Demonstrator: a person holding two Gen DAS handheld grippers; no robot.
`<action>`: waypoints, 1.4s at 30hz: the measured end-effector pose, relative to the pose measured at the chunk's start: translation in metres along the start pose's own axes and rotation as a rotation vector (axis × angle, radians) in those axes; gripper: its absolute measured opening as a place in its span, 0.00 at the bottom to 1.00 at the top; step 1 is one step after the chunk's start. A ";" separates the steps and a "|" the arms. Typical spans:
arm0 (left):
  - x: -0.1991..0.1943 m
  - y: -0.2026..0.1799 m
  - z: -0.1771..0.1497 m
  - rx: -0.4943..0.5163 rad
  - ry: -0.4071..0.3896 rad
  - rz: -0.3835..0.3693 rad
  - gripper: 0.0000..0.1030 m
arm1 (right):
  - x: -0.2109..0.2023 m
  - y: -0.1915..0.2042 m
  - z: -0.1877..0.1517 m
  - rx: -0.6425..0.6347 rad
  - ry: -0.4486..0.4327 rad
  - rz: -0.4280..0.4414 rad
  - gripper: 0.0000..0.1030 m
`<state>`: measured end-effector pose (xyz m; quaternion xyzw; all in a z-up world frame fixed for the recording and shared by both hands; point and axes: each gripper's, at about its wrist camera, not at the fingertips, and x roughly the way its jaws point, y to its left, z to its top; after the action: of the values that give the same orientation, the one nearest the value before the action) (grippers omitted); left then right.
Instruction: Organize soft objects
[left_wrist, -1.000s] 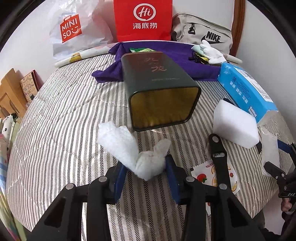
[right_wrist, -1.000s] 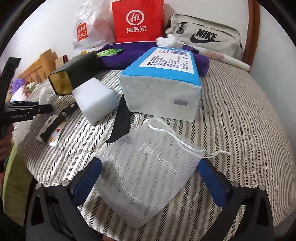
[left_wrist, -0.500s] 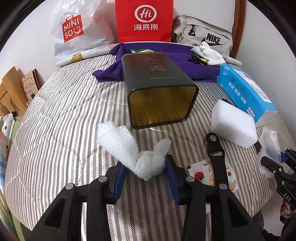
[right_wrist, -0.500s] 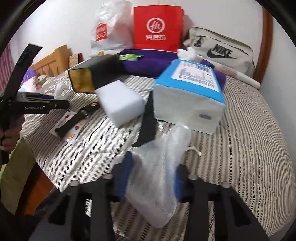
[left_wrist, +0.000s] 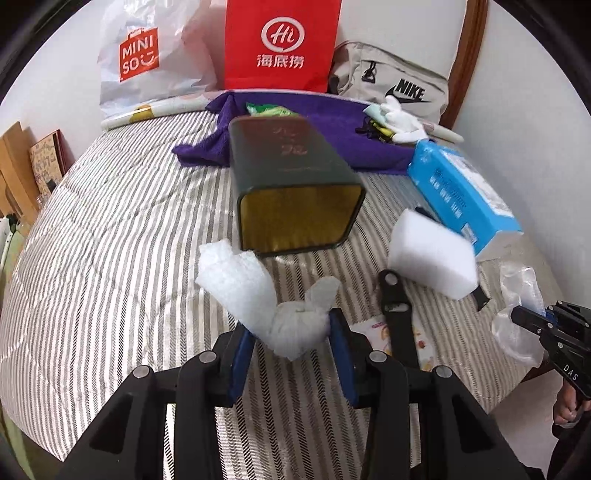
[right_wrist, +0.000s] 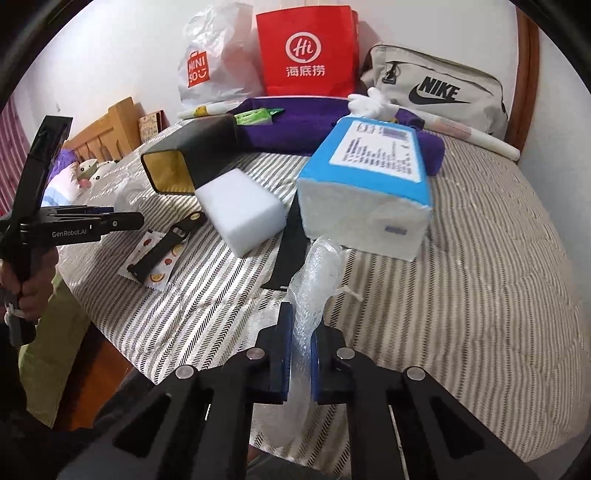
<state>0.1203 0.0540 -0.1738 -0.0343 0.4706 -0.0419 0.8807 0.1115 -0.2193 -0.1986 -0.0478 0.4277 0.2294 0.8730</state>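
Observation:
My left gripper (left_wrist: 291, 332) is shut on a crumpled white foam sheet (left_wrist: 255, 291), held just above the striped bedcover (left_wrist: 110, 258). Right behind the sheet a dark green tin (left_wrist: 295, 192) lies on its side, its gold mouth facing me. My right gripper (right_wrist: 301, 332) has its jaws closing tight on a translucent mesh pouch (right_wrist: 319, 273). The blue pads press the bunched pouch, which is lifted in front of a blue tissue pack (right_wrist: 369, 184). A white sponge block (right_wrist: 240, 214) lies between the tin and the pack.
A black strap (left_wrist: 397, 314) and a fruit-print wrapper (right_wrist: 162, 258) lie near the bed's front edge. A purple towel (left_wrist: 332, 122), a red paper bag (left_wrist: 280, 44), a white shopping bag (left_wrist: 147, 62) and a grey sports bag (right_wrist: 439, 85) line the back wall.
The right gripper's jaws went from wide open around the flat mesh pouch to pinched on it, bunching and lifting it. The left gripper kept hold of the foam sheet.

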 end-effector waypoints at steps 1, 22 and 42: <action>-0.003 -0.001 0.002 0.001 -0.010 0.000 0.37 | -0.002 -0.002 0.001 0.005 -0.004 0.006 0.08; -0.052 0.007 0.070 0.011 -0.121 -0.081 0.37 | -0.042 -0.014 0.085 0.021 -0.149 0.092 0.08; -0.024 0.010 0.133 -0.004 -0.100 -0.061 0.37 | -0.009 -0.046 0.172 0.038 -0.183 0.131 0.08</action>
<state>0.2179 0.0696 -0.0816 -0.0525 0.4246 -0.0659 0.9014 0.2516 -0.2152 -0.0882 0.0180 0.3526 0.2813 0.8923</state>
